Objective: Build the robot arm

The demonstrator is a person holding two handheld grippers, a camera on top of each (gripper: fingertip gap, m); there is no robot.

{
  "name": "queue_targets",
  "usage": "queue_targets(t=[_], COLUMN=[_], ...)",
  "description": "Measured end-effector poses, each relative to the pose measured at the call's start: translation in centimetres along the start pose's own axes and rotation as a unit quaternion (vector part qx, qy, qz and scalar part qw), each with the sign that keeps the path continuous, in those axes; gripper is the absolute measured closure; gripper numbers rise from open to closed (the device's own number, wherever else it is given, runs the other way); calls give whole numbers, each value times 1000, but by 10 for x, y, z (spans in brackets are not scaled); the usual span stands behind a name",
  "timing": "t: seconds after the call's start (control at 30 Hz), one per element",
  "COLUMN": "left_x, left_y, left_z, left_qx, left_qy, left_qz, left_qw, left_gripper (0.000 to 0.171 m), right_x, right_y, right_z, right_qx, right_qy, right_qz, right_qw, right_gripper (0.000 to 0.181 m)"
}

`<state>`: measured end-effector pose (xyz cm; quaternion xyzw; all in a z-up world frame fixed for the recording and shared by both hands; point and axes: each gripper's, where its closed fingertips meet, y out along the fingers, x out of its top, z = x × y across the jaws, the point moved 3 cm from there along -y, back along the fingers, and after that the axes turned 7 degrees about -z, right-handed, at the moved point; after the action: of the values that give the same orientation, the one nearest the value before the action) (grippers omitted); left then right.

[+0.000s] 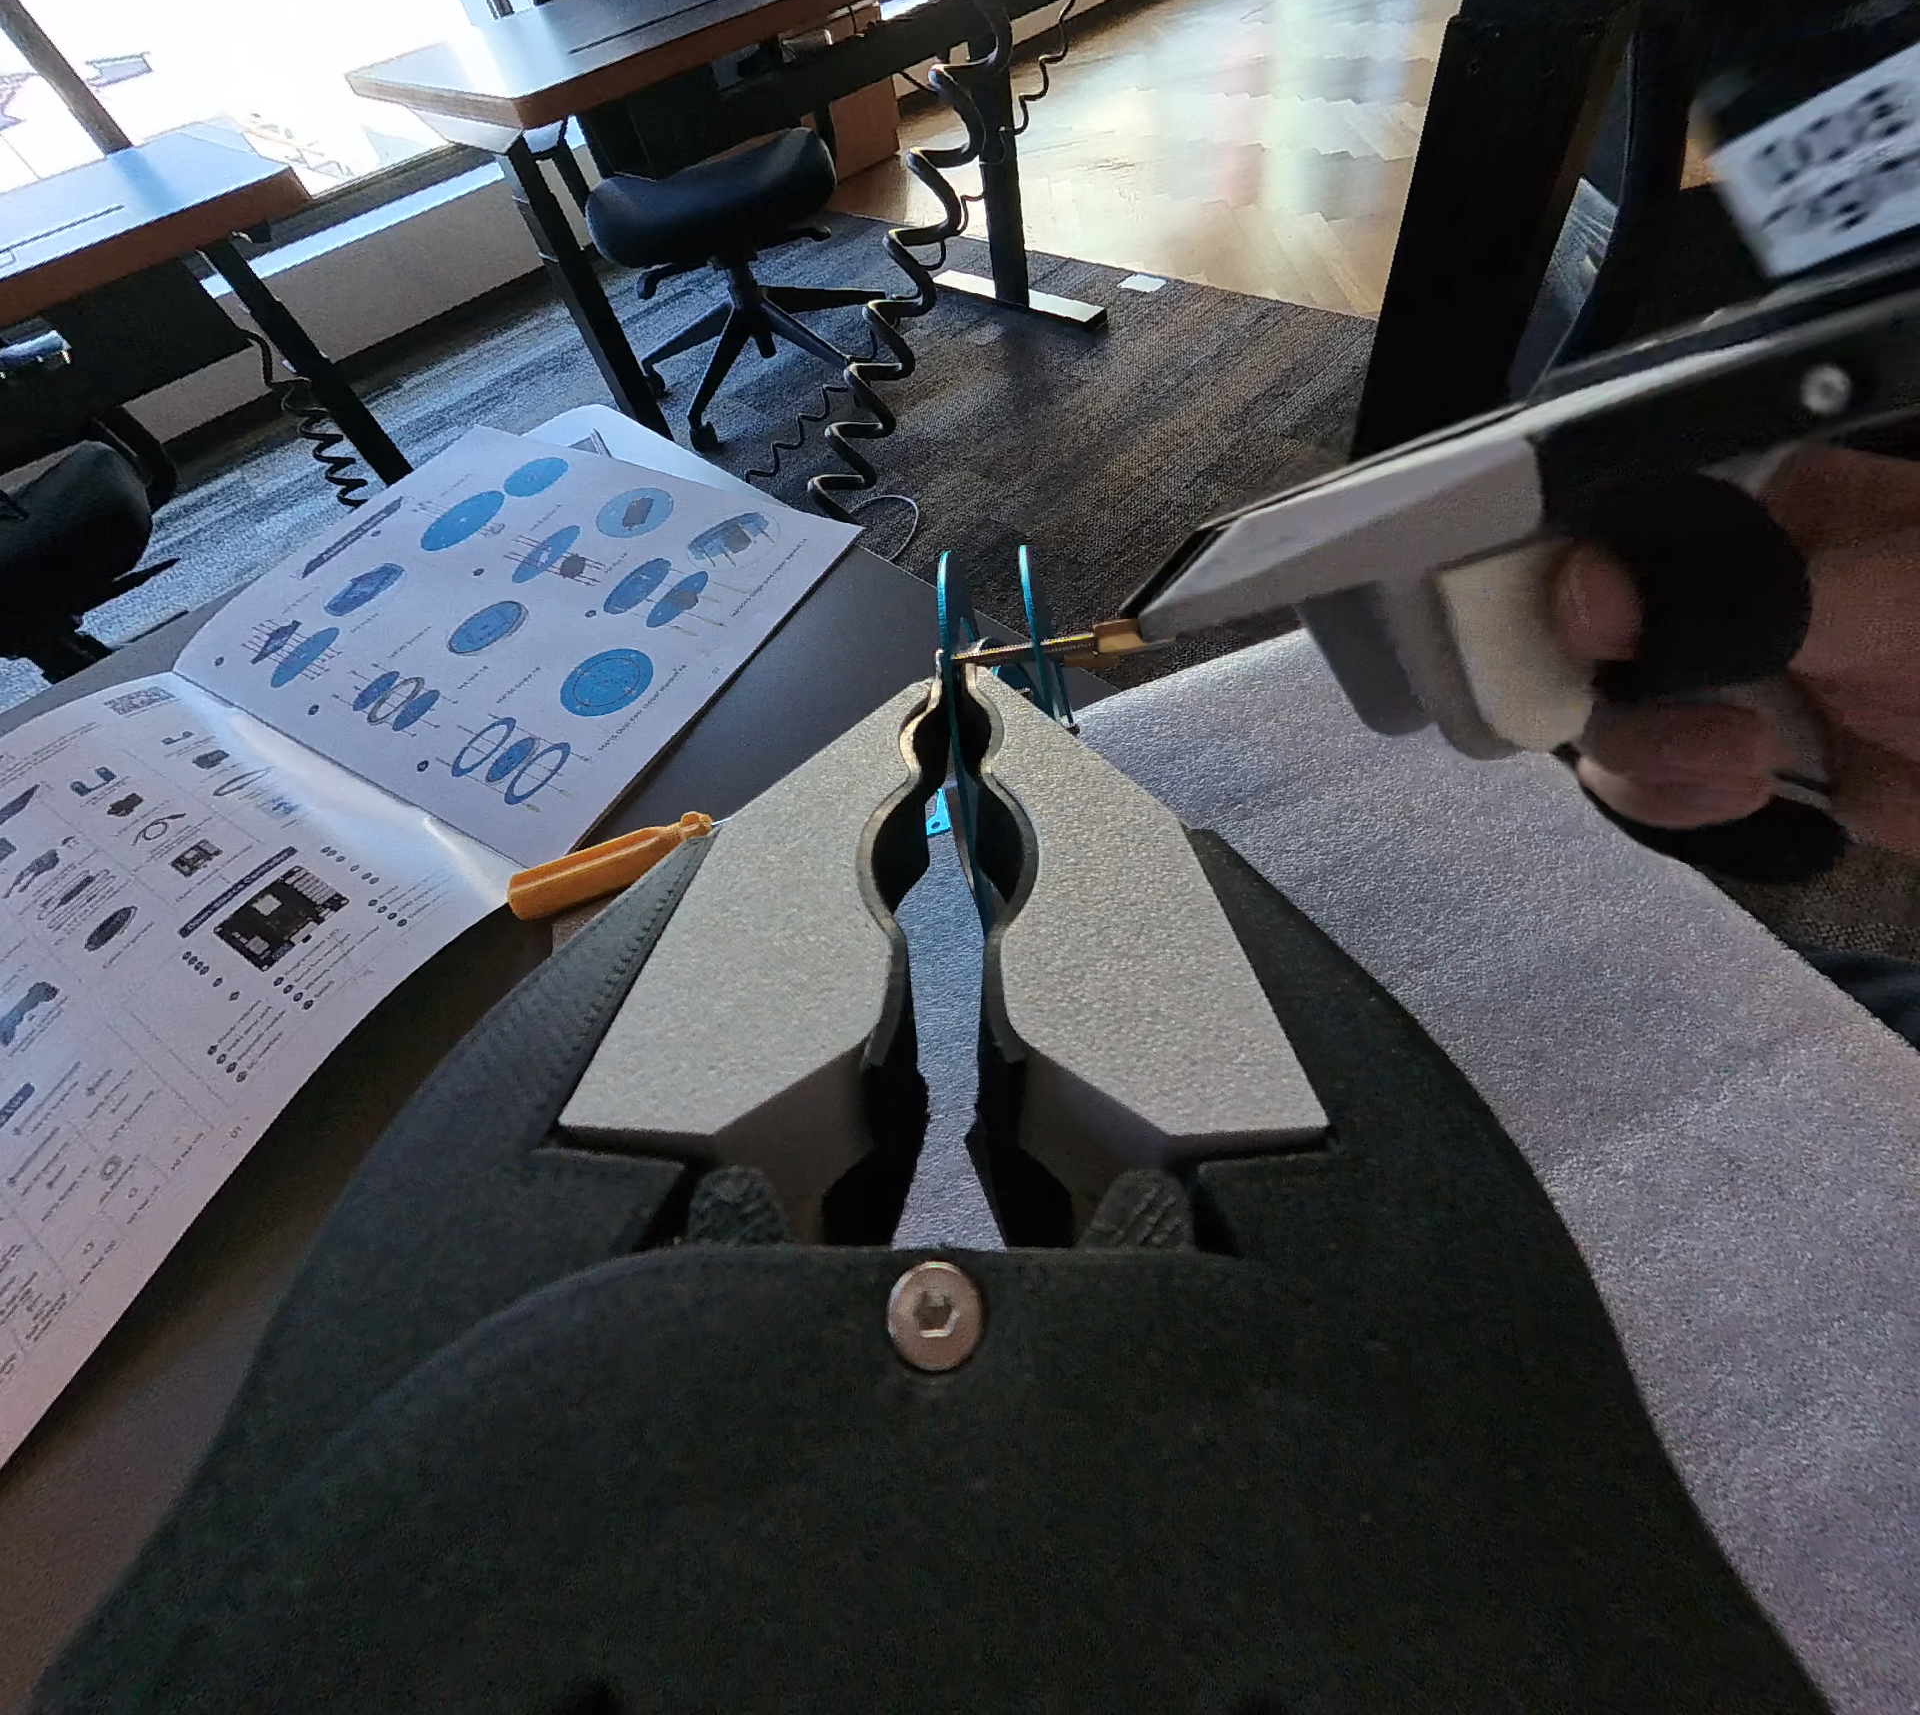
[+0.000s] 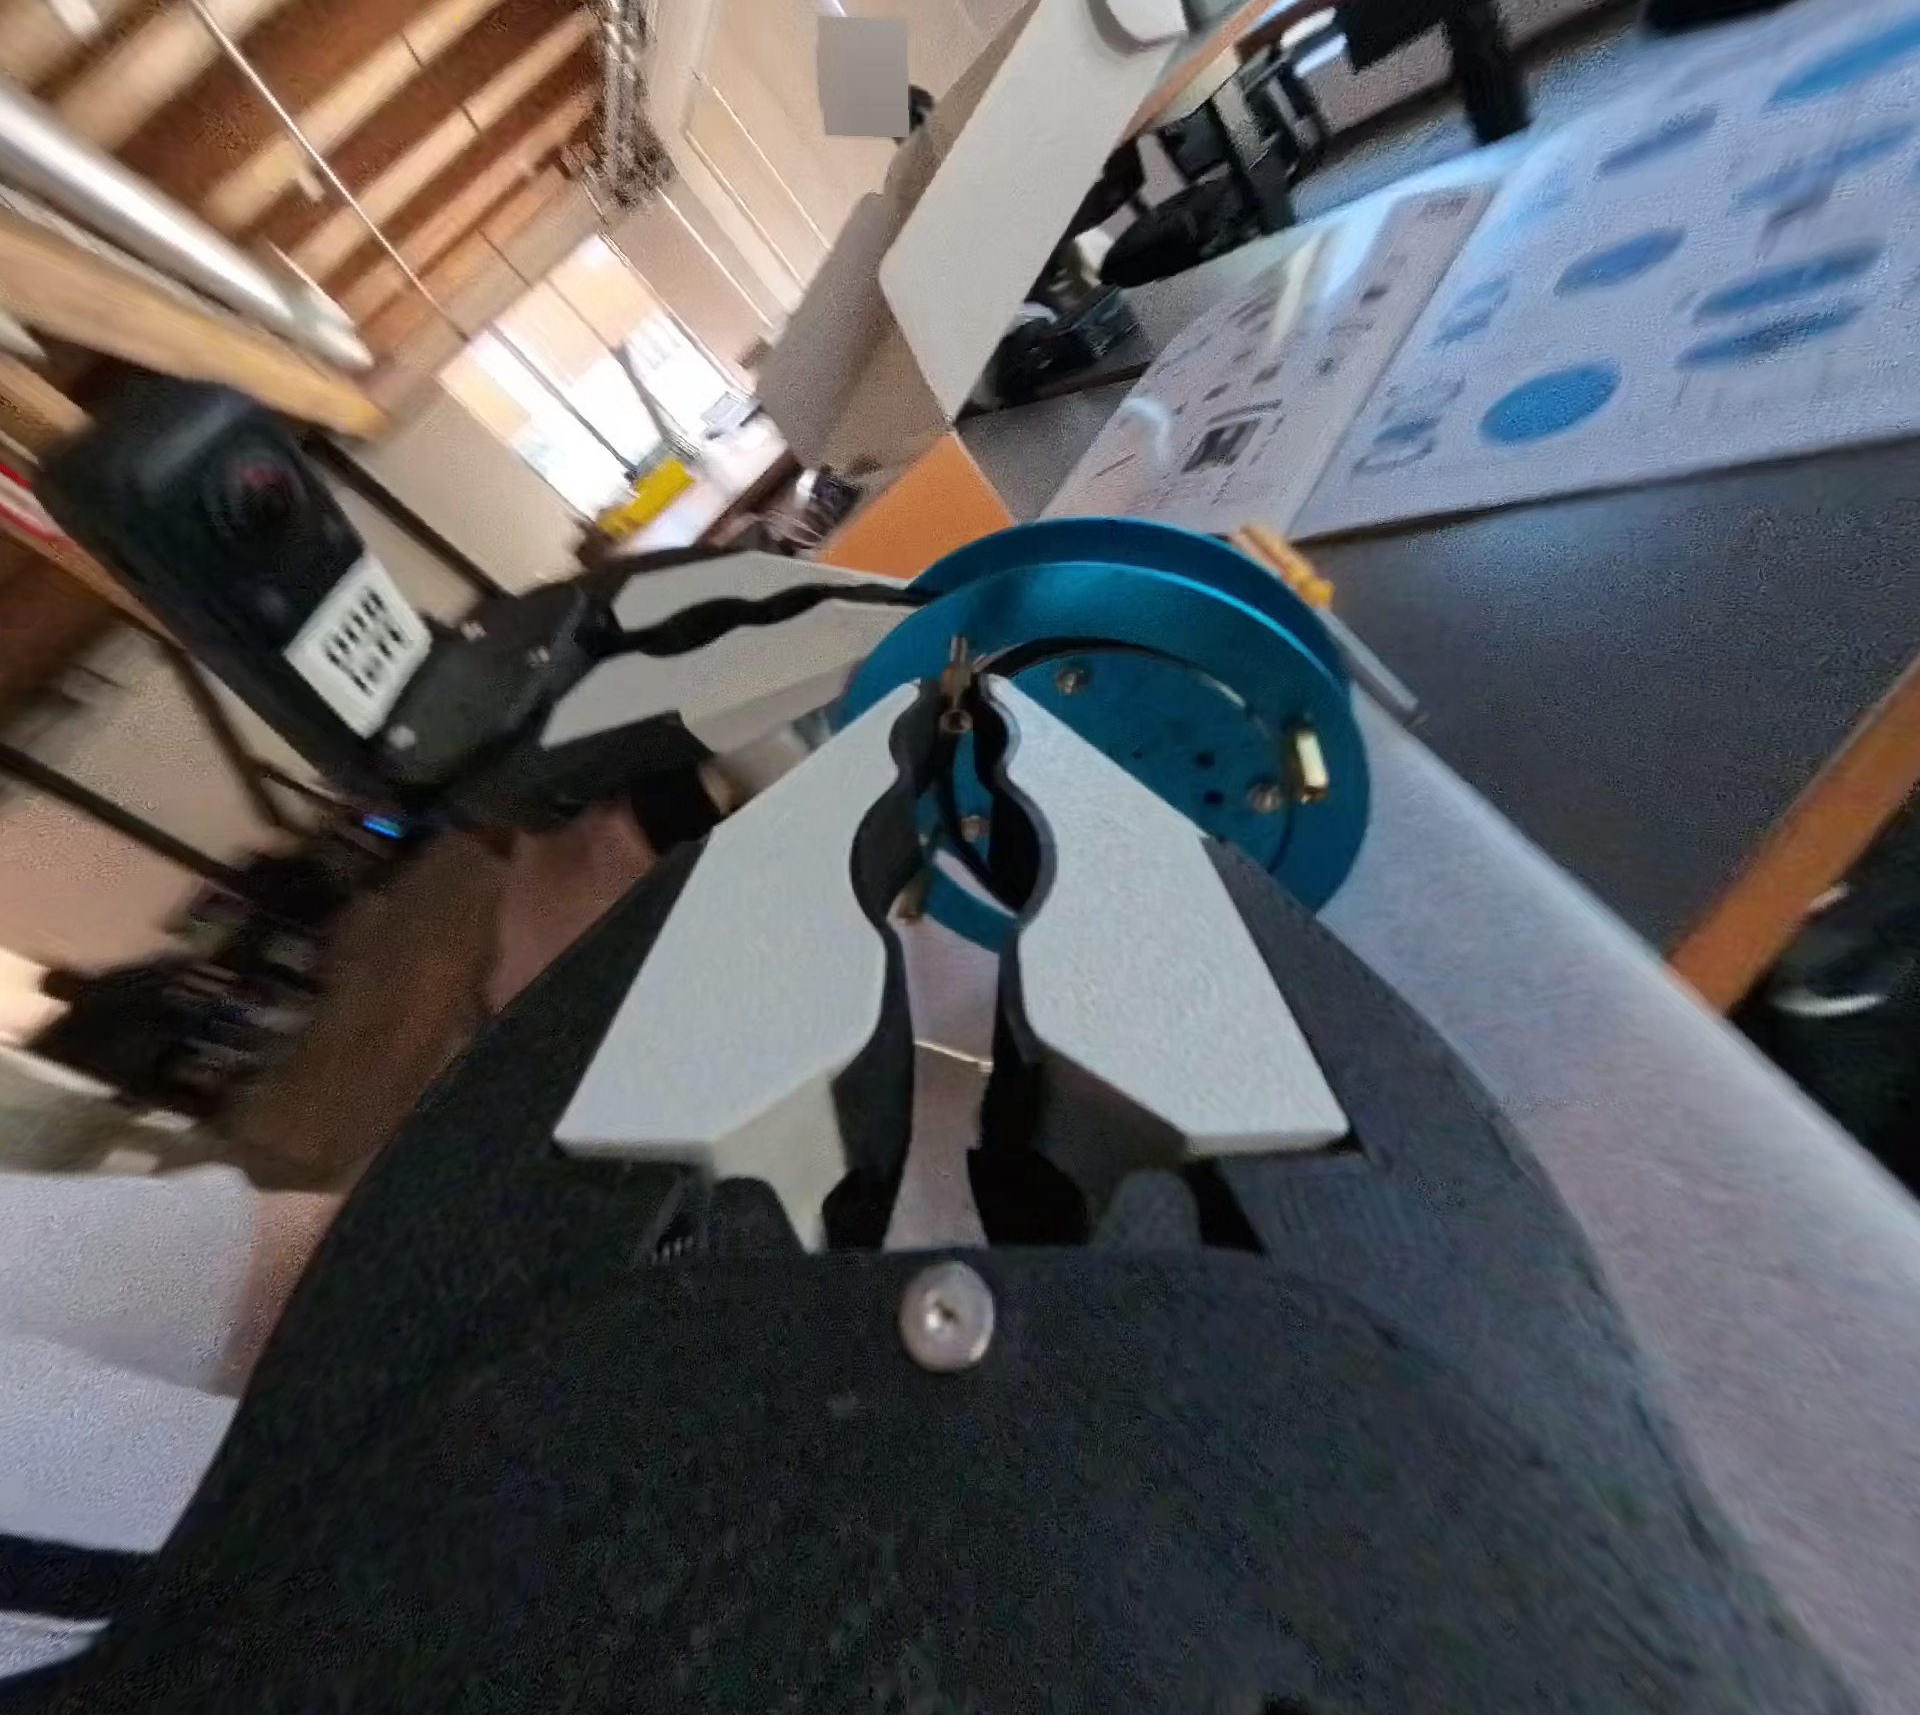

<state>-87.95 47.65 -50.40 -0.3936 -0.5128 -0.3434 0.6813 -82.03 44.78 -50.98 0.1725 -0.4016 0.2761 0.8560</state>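
- two claws meet at one blue assembly above the desk (image 1: 790,626)
- left claw (image 1: 954,689) is clenched on the rim of a blue ring (image 1: 961,792), which stands on edge between its fingers (image 1: 790,917)
- a second blue ring (image 1: 1029,605) stands parallel just behind the first, the two joined into one blue ring assembly (image 2: 1195,626)
- right claw (image 2: 958,686) is clenched on a small brass standoff (image 2: 954,678), gripping it at the fingertips
- in the left wrist view the right claw (image 1: 1138,626) comes in from the right, with the brass standoff (image 1: 1081,645) lying across between the two rings
- a gloved hand (image 1: 1704,626) holds the right claw's handle
- in the right wrist view the left claw (image 2: 894,600) reaches in from the left and pinches the outer rim of the assembly
- inside the rings sits a blue inner disc (image 2: 1164,730) with screws, and another brass post (image 2: 1307,766) stands at its right side
- the assembly hangs over a pale grey foam sheet (image 1: 1455,990) laid on the desk; whether it touches the sheet i cannot tell
- an open instruction booklet (image 1: 416,678) with blue diagrams lies on the desk to the left
- an orange-handled screwdriver (image 1: 603,865) lies beside the booklet, just left of the left claw
- beyond the desk stand other tables and a black stool (image 1: 717,211) on dark carpet
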Motion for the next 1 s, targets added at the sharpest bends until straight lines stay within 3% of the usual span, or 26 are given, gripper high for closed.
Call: queue_targets(t=[0.07, 0.1, 0.17, 0.23, 0.3, 0.37, 0.43, 0.5, 0.57, 0.6, 0.67, 0.7, 0.73, 0.77, 0.8, 0.83, 0.9, 1.0], left_x=[0, 0, 0, 0, 0, 0, 1, 0, 0, 0, 0, 0, 0, 0, 0, 0, 0, 0], left_y=[0, 0, 0, 0, 0, 0, 0, 0, -1, -1, -1, -1, -1, 0, 0, 0, -1, -1], left_z=[0, 0, -1, -1, -1, -1, -2, -1, 0, 1, 1, 1, 0, 1, 0, 1, 1, 0], left_qx=[0, -1, -3, -3, -4, -5, -5, -1, 0, 0, 0, 0, 0, 1, 2, 4, 1, -2], left_qy=[-1, -1, 0, 0, -3, -2, 0, 2, 0, 0, -1, -1, -1, 1, 3, 4, 0, -2], left_qz=[0, 0, -1, -1, -1, -1, -1, 0, 0, 0, 0, 0, 0, 0, 1, 1, 1, 0], left_qw=[1000, 1000, 1000, 1000, 1000, 1000, 1000, 1000, 1000, 1000, 1000, 1000, 1000, 1000, 1000, 1000, 1000, 1000], left_gripper=[171, 171, 171, 171, 171, 171, 171, 171, 171, 171, 171, 171, 171, 171, 171, 171, 171, 171], right_x=[1, 1, 0, 3, 6, 4, -2, -2, -1, -2, -2, -3, -4, -6, -8, -9, -11, -3], right_y=[0, 0, -2, -6, -9, -7, -2, 0, 1, 2, 1, 0, -1, -1, 0, 0, 2, 0], right_z=[-7, -8, -7, -4, 2, 4, 5, 6, 6, 6, 3, 0, -3, -6, -8, -8, -5, -1], right_qx=[45, 63, 62, 36, 8, -26, -35, -52, -58, -52, -29, -11, 11, 37, 54, 54, 49, 45], right_qy=[182, 193, 72, -127, -311, -436, -500, -511, -464, -399, -177, -37, 102, 236, 318, 341, 297, 66], right_qz=[-14, -16, -11, -9, -4, 20, 51, 56, 53, 49, 31, 18, 4, -10, -24, -33, -27, -8], right_qw=[982, 979, 995, 991, 950, 899, 864, 856, 882, 914, 983, 999, 995, 971, 946, 938, 953, 997], right_gripper=[177, 177, 172, 158, 152, 161, 172, 177, 177, 177, 177, 177, 177, 177, 177, 177, 177, 157])
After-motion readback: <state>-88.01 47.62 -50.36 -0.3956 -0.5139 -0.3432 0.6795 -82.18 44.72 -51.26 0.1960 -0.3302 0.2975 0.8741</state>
